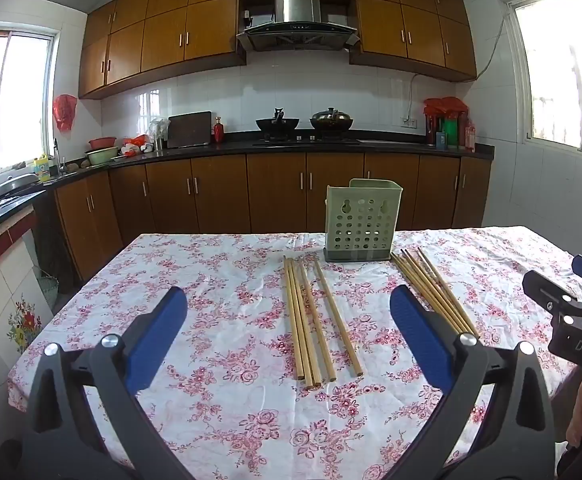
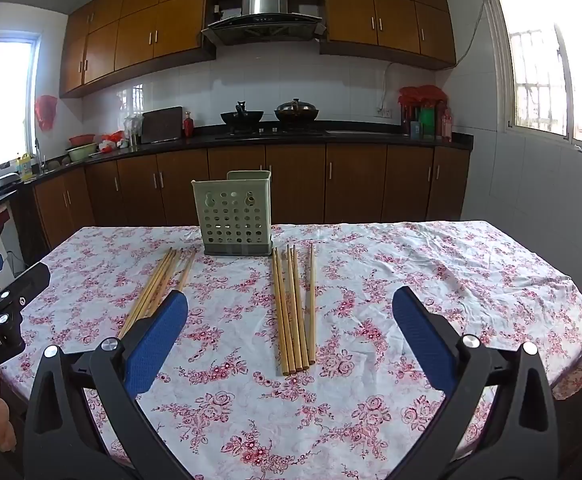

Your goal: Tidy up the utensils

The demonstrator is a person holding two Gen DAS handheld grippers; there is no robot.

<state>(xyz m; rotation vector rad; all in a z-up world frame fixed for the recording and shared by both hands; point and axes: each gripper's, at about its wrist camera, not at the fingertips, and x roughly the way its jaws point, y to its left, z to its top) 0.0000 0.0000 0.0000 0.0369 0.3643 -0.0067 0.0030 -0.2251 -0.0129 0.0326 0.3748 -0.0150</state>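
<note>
Left gripper (image 1: 289,312), right gripper (image 2: 290,312) wide apart, empty (chopstick holder (image 1: 361,220) interior hidden).

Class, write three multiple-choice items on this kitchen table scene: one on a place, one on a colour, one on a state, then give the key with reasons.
1. Where do the chopsticks lie?
A. Inside the holder
B. In two bundles on the tablecloth
C. On the counter

2. What colour is the holder?
A. Pale green
B. Red
C. Black

3. How are both grippers?
A. Shut on chopsticks
B. Shut, holding nothing
C. Open

Key: B, the left bundle and right bundle rest on the tablecloth. A, the holder is pale green. C, left gripper and right gripper fingers stand wide apart.
</note>
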